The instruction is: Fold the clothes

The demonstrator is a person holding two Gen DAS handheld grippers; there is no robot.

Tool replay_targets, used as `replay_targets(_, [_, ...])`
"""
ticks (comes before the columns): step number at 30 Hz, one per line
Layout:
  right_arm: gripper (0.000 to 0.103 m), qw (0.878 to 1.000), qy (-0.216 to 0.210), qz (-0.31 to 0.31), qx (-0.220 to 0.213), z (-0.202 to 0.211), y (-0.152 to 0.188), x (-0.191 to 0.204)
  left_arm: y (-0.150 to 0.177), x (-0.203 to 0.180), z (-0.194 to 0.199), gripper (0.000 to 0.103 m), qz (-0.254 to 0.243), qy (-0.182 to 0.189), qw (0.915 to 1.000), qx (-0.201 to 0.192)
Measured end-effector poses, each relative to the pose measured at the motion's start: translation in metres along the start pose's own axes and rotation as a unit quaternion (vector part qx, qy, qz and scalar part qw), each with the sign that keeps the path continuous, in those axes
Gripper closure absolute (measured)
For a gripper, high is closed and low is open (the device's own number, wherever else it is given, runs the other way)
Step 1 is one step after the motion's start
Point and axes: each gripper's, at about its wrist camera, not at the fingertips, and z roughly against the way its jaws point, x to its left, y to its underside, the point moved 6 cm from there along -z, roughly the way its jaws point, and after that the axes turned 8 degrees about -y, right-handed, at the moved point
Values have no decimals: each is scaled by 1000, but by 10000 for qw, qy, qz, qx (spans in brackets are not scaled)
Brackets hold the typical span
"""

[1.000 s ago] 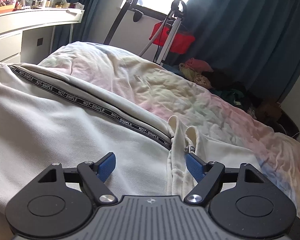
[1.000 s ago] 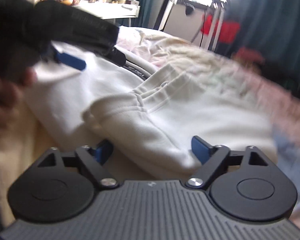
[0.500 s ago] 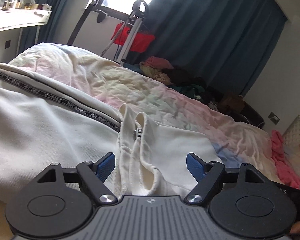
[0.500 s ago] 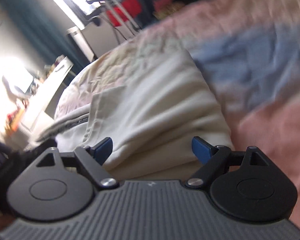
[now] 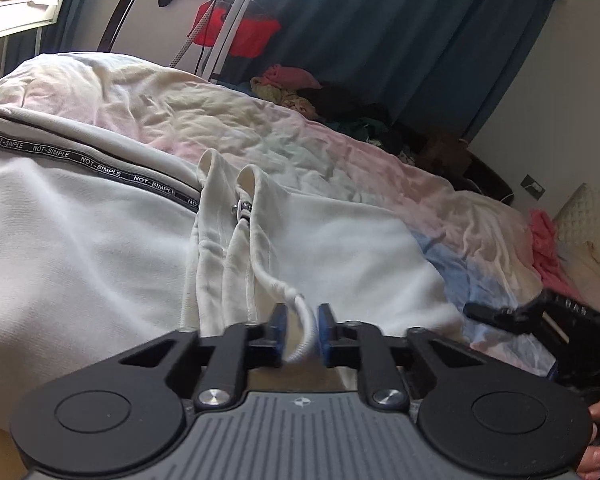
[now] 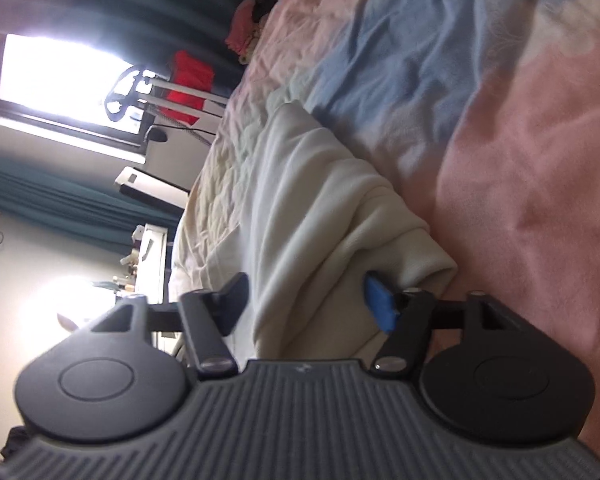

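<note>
Your left tongs (image 5: 299, 330) sit level and low at the near edge of the cream garment (image 5: 100, 248) on the bed (image 5: 340, 148), pinched on its white drawstring (image 5: 300, 320). Your right tongs (image 6: 308, 300) are rolled sideways, spread wide around a folded edge (image 6: 324, 216); contact there is unclear.

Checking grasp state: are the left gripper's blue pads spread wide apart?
No, the left gripper has its pads drawn close around the white drawstring of the cream garment.

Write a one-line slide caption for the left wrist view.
Left gripper nearly closed around the hem of a cream hoodie spread on a pastel bedsheet.
</note>
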Motion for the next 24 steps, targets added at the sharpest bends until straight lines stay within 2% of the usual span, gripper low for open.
replay_targets(1, [67,10000,24,-20,32,-1,1,-2,-4,2,0,94,134,76,9999,-32])
replay_targets(2, [72,9999,43,-34,84,-2,3,-3,-9,3,0,95,269,153,9995,-63])
replay_targets(8, [72,9983,-199,-308,457,-26,19,-6,-36,13,0,95,1071,609,9921,-252])
replay_targets(14, [69,9947,-610,-816,172,-41,10,-13,-31,23,-9,96,1271,601,9899,-162])
replay_targets(18, [69,9923,-776,-949,150,-42,10,-15,-27,29,-11,95,1272,500,9905,-152])
replay_targets(22, [58,9905,-844,-1067,183,-34,18,-15,-22,33,-12,95,1337,416,9901,-97])
replay_targets(24, [58,9904,-840,-1072,234,-30,22,-15,-21,35,-11,95,1402,418,9892,-95])
